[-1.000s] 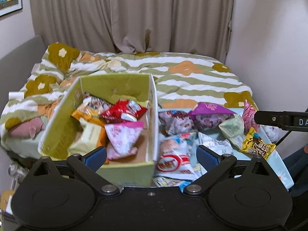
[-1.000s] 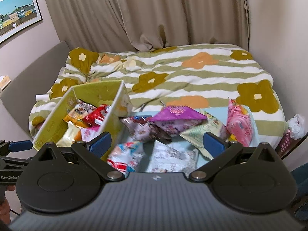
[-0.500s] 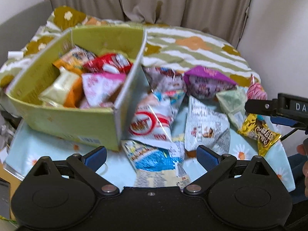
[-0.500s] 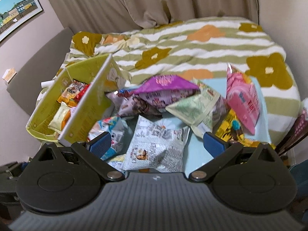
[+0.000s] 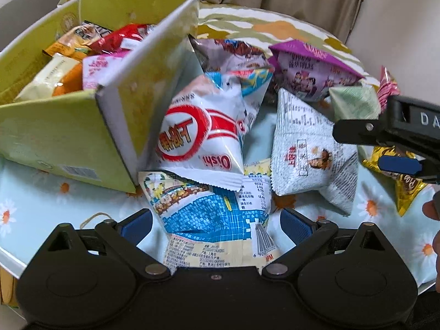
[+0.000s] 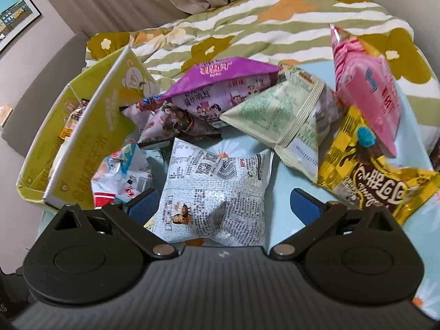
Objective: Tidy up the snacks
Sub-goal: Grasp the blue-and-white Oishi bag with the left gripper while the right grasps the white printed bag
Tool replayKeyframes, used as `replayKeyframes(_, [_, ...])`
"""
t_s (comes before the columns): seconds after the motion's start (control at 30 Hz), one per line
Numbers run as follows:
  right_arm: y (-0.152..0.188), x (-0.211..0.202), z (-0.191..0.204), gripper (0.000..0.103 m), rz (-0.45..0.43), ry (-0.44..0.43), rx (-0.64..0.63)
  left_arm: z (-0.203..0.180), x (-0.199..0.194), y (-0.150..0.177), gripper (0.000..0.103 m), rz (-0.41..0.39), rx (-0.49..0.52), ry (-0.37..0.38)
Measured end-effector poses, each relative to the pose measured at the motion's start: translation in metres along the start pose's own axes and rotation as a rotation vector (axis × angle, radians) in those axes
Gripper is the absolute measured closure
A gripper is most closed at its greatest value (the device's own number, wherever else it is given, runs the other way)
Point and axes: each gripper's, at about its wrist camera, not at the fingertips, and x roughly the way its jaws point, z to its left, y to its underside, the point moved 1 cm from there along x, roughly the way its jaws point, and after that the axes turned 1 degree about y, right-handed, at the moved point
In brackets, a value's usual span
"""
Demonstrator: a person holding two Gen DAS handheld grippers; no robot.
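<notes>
Between the wide-apart jaws of the right gripper (image 6: 224, 206), a white printed snack bag (image 6: 217, 192) is lying lengthwise on the desk (image 6: 286, 176), while the left gripper (image 5: 216, 221), jaws also apart, is straddling a blue-checkered packet (image 5: 209, 217).

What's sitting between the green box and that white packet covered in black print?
In the left wrist view, a white bag with a red ring logo leans against the green box, filling the stretch up to the white printed packet.
</notes>
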Motion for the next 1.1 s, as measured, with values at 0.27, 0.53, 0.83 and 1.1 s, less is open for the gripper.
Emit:
replayKeyframes(0.27, [-0.002,0.023,-0.002,0.0,0.034,0.002,0.034,-0.001,0.019,0.003,0.009,0.039,0.041,0.0])
replayKeyframes(0.53, [-0.005,0.038,0.001,0.0,0.053,0.003,0.058,0.011,0.019,0.006,0.029,0.064,0.054,0.0])
replayKeyframes(0.83, [-0.007,0.054,0.003,0.0,0.071,0.027,0.061,0.022,0.016,0.001,0.031,0.082,0.048,0.011])
replayKeyframes(1.1, [-0.006,0.061,0.004,0.0,0.075,0.041,0.032,0.019,0.023,-0.002,0.031,0.088,0.043,0.014])
